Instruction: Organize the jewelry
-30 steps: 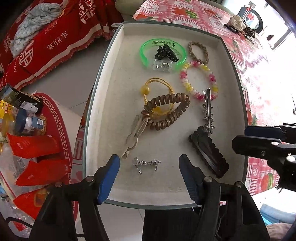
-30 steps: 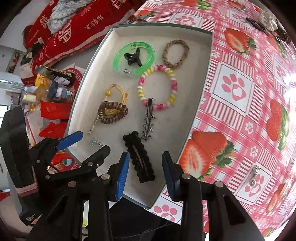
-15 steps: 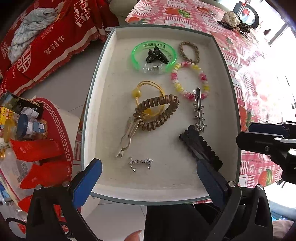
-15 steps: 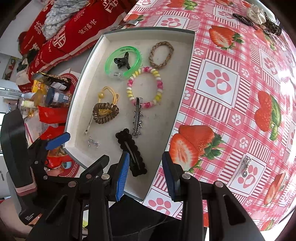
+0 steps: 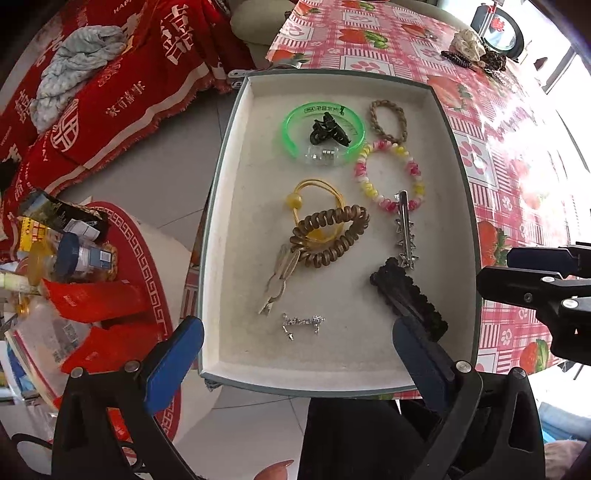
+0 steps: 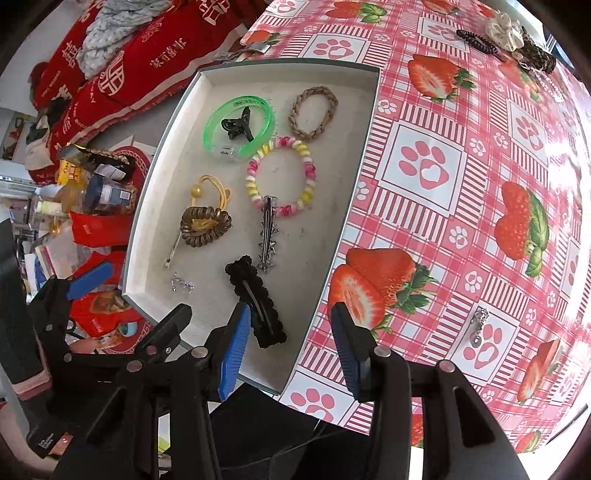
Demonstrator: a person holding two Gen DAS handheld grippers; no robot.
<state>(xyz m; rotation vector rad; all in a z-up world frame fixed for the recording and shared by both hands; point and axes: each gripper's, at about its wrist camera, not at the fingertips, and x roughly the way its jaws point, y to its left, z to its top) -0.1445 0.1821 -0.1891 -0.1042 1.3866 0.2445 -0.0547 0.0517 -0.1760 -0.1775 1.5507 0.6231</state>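
Observation:
A grey tray (image 5: pixel 221 206) (image 6: pixel 354 173) on the table edge holds a green bangle (image 5: pixel 295 122) with a black claw clip (image 5: pixel 328 133), a braided band (image 5: pixel 388 120), a pink-yellow bead bracelet (image 5: pixel 388 177), a brown coil tie (image 5: pixel 328 236), a silver spiked clip (image 5: pixel 404 229), a black hair clip (image 5: pixel 406 295) (image 6: pixel 258 299) and a small silver brooch (image 5: pixel 301 325). My left gripper (image 5: pixel 295 354) is open and empty above the tray's near edge. My right gripper (image 6: pixel 286 350) is open and empty by the tray's near right corner. A silver pendant (image 6: pixel 478 326) lies on the tablecloth.
The strawberry tablecloth (image 6: pixel 461 166) has more hair ties and a white scrunchie (image 6: pixel 504 31) at the far end. Left of the table are a red-covered sofa (image 5: pixel 110 92) and a round stool (image 5: pixel 74 266) crowded with bottles and red packets.
Both grippers have pulled back and up from the tray. The left jaws opened wide after leaving the silver brooch in the tray, and the right jaws opened too.

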